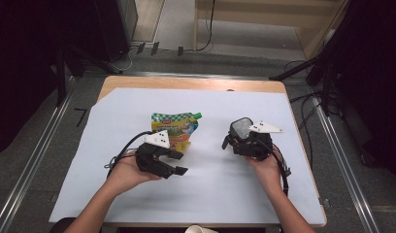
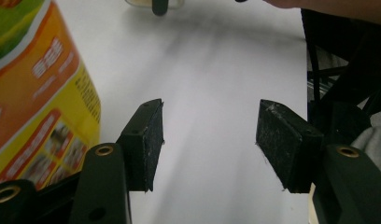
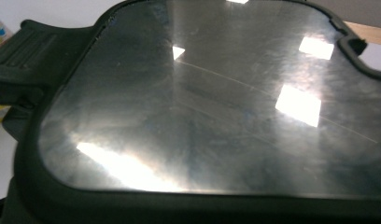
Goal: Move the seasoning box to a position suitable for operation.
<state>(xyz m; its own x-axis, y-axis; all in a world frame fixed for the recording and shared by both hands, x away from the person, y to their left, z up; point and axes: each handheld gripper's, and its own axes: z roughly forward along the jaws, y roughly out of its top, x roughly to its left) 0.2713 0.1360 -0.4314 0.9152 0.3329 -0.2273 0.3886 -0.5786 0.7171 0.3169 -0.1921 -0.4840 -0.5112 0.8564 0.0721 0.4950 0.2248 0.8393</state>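
Beside the pouch [image 2: 34, 88], left gripper [image 2: 209, 140] fingers apart, empty, right gripper [image 1: 242, 138] fingers' state unclear.

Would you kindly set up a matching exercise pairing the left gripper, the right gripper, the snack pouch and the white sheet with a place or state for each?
Things:
1. left gripper
2. right gripper
3. pouch
4. white sheet

Places or states:
A. covers most of the wooden tabletop
B. jaws apart, nothing between them
C. lies flat just beyond the person's left hand
D. carries a dark container with a clear lid

Pairs: 1-B, 2-D, 3-C, 4-A
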